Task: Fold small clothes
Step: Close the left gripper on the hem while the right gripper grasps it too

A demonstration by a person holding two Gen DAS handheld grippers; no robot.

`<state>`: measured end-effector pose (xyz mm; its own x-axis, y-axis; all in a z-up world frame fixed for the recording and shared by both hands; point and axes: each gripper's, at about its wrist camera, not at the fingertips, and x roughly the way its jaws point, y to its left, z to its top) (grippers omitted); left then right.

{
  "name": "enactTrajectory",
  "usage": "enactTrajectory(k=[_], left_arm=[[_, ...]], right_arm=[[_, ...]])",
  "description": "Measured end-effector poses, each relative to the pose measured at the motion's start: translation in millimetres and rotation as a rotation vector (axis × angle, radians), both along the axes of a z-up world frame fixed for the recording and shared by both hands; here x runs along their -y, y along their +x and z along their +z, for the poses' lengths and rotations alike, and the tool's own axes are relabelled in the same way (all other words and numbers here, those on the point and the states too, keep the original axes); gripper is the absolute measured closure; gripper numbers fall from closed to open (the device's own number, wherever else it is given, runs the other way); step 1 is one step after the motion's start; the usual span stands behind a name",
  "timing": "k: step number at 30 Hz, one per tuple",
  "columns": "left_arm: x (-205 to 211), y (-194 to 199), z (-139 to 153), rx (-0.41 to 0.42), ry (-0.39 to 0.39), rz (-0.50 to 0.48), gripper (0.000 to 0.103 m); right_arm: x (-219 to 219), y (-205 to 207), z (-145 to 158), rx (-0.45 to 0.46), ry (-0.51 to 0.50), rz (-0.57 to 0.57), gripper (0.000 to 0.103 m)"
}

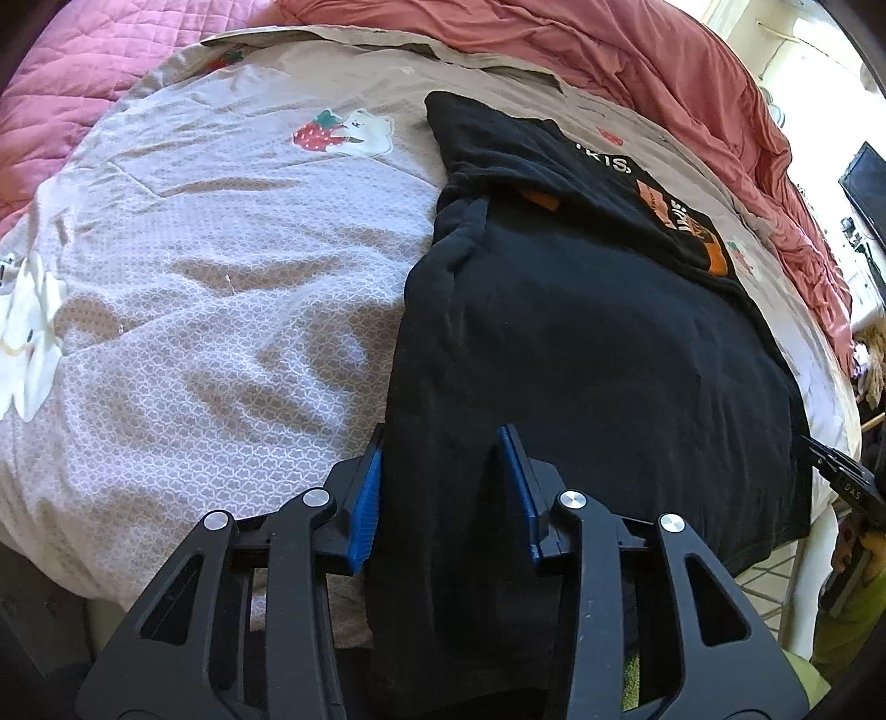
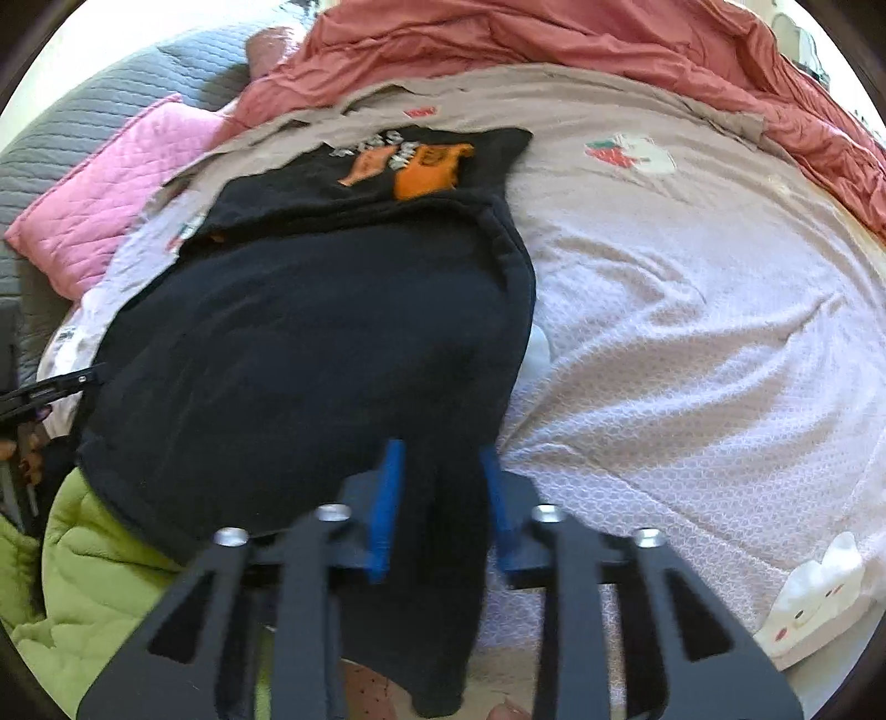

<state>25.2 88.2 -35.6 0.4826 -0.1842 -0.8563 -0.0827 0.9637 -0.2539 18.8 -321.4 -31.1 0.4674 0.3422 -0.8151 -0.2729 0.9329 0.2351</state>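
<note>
A black T-shirt with an orange and white print lies on the patterned bed cover, its print end folded over at the far side. It also shows in the right wrist view. My left gripper is open, its blue pads astride the shirt's near left edge, which hangs over the bed edge. My right gripper is open, its blue pads astride the shirt's near right edge. Each gripper shows at the rim of the other's view.
The bed cover is beige-white with strawberry and bear patches. A crumpled red blanket lies at the far side. A pink pillow sits at the left in the right wrist view. A green quilt lies below the bed edge.
</note>
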Motion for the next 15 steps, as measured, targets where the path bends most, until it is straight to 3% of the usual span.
enactTrajectory(k=[4, 7, 12, 15], left_arm=[[-1.6, 1.2, -2.3, -0.010, -0.005, 0.003, 0.070], [-3.4, 1.7, -3.5, -0.015, -0.014, 0.004, 0.068], [-2.7, 2.6, -5.5, -0.021, -0.019, 0.002, 0.069], [2.9, 1.8, -2.3, -0.004, 0.002, -0.017, 0.090]], right_arm=[[6.1, -3.4, -4.9, -0.021, -0.003, 0.000, 0.081], [14.4, -6.3, -12.6, -0.054, 0.019, -0.012, 0.070], [12.5, -8.9, -13.9, -0.049, 0.043, 0.005, 0.066], [8.5, -7.8, -8.1, -0.029, 0.064, 0.031, 0.087]])
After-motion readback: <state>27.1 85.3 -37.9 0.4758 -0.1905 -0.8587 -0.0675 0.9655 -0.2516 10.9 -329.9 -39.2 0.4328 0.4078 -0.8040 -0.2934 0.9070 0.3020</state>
